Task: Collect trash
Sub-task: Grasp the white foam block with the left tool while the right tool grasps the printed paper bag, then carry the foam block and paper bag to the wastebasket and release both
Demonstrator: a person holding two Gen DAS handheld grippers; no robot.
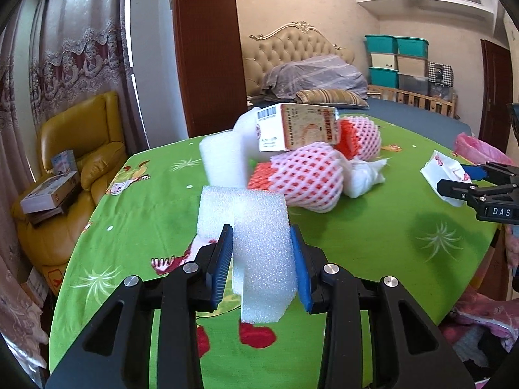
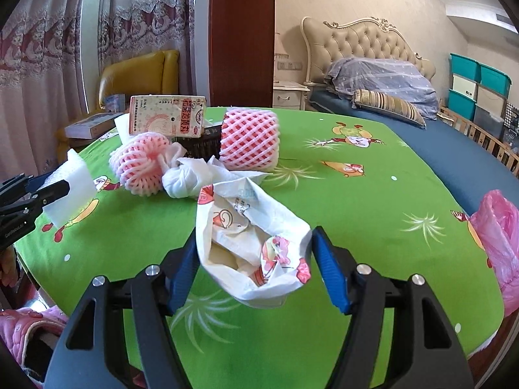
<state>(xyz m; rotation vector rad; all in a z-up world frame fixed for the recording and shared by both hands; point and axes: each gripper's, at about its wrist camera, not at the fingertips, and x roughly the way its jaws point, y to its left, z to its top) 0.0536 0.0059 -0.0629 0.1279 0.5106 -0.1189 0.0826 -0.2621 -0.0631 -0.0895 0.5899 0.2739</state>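
The left gripper [image 1: 262,265] clamps a white L-shaped foam packing block [image 1: 259,246] between its blue pads, the block's long arm standing roughly upright and its shorter arm running back to the left, above the green cartoon-printed tablecloth [image 1: 373,243]. The right gripper [image 2: 256,270] has its fingers set wide around a crumpled white printed paper bag [image 2: 256,246], which lies on the cloth with its long axis running away from the camera and its open mouth facing the camera; whether the pads touch the bag cannot be told. Beyond lies a heap: two pink foam fruit nets [image 2: 249,139], a knotted white tissue wad [image 2: 185,178] and a beige carton with red Chinese lettering [image 2: 167,115] resting on top; the characters are too small to read. The right gripper's body bears the letters "DAS" in the left wrist view. A pink plastic bag [image 2: 496,236] sits at the table's right edge; bare cloth lies between it and the heap.
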